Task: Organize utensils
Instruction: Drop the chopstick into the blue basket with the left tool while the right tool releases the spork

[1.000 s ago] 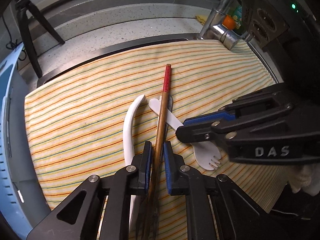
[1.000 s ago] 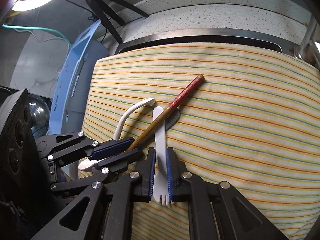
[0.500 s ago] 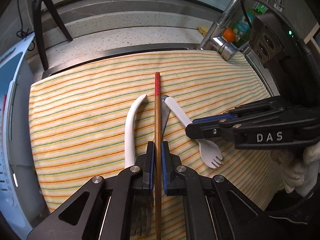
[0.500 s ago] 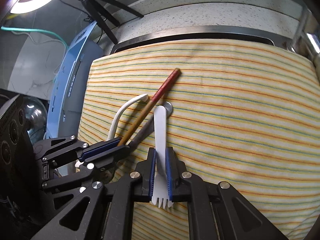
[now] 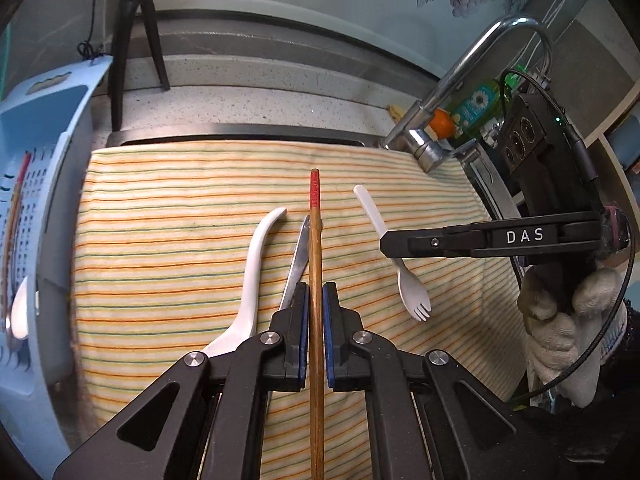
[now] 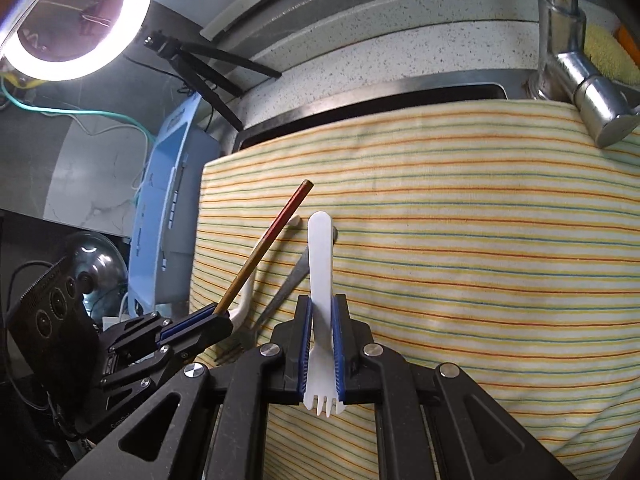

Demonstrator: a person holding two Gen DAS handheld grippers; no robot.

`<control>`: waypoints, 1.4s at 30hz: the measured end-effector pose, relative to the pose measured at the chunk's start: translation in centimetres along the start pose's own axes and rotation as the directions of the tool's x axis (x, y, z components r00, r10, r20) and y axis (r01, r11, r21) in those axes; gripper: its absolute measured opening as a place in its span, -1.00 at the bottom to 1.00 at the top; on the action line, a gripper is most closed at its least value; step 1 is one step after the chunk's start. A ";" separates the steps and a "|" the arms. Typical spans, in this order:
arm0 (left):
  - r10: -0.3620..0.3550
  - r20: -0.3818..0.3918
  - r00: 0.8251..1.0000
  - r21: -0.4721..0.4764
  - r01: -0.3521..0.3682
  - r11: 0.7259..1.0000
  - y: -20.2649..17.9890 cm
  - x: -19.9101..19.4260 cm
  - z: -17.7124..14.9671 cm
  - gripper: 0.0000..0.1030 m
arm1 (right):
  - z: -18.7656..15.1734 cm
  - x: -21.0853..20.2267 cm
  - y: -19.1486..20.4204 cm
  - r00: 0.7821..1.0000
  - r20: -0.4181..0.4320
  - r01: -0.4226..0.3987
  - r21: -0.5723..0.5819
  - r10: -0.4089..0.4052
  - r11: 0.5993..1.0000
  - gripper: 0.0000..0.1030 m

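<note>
My left gripper (image 5: 315, 294) is shut on a wooden chopstick with a red end (image 5: 315, 240) and holds it above the striped cloth (image 5: 160, 248). My right gripper (image 6: 322, 308) is shut on a white plastic spork (image 6: 320, 256), tines toward the camera; it also shows in the left wrist view (image 5: 404, 276). A white spoon (image 5: 256, 264) and a metal utensil (image 5: 298, 260) lie on the cloth under the chopstick. The chopstick (image 6: 272, 240) and left gripper (image 6: 196, 326) show in the right wrist view.
A light blue perforated basket (image 5: 36, 200) stands left of the cloth. A chrome faucet (image 5: 452, 108) rises at the back right, with a green bottle (image 5: 476, 104) behind it. A black tripod (image 5: 132, 32) stands on the speckled counter. A ring light (image 6: 68, 20) glows upper left.
Both grippers have lifted their utensils off the cloth. The spork has moved right, away from the pile. The chopstick now points straight ahead, clear of the spoon and metal utensil.
</note>
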State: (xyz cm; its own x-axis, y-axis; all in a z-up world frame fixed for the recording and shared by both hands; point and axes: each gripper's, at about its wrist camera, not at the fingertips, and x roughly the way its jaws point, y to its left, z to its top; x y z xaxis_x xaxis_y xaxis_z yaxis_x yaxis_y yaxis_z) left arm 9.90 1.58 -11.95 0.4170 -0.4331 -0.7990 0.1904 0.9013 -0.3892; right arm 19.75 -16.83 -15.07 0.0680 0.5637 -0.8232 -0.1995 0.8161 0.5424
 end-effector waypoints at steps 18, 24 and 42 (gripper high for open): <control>0.190 0.160 0.969 -0.116 -0.173 0.978 7.2 -9.3 0.3 -0.90 | 3.0 0.3 11.3 0.990 0.044 -0.127 -0.147 0.135 0.981 -0.82; 0.254 0.167 0.953 -0.160 -0.228 0.960 10.6 -11.1 0.3 -0.90 | 4.3 2.9 16.3 0.985 0.043 -0.153 -0.200 0.165 0.968 -0.82; 0.339 0.127 0.932 -0.267 -0.297 0.917 18.4 -11.2 2.2 -0.90 | 6.6 11.8 23.6 0.994 0.006 -0.100 -0.250 0.105 0.963 -0.82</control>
State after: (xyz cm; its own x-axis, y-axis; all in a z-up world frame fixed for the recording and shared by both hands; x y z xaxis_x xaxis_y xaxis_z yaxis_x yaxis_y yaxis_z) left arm 10.71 23.02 -9.17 0.5660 -0.0972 -0.8186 -0.1862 0.9523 -0.2419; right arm 22.30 9.94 -10.87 0.0528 0.6472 -0.7605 -0.4437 0.6974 0.5628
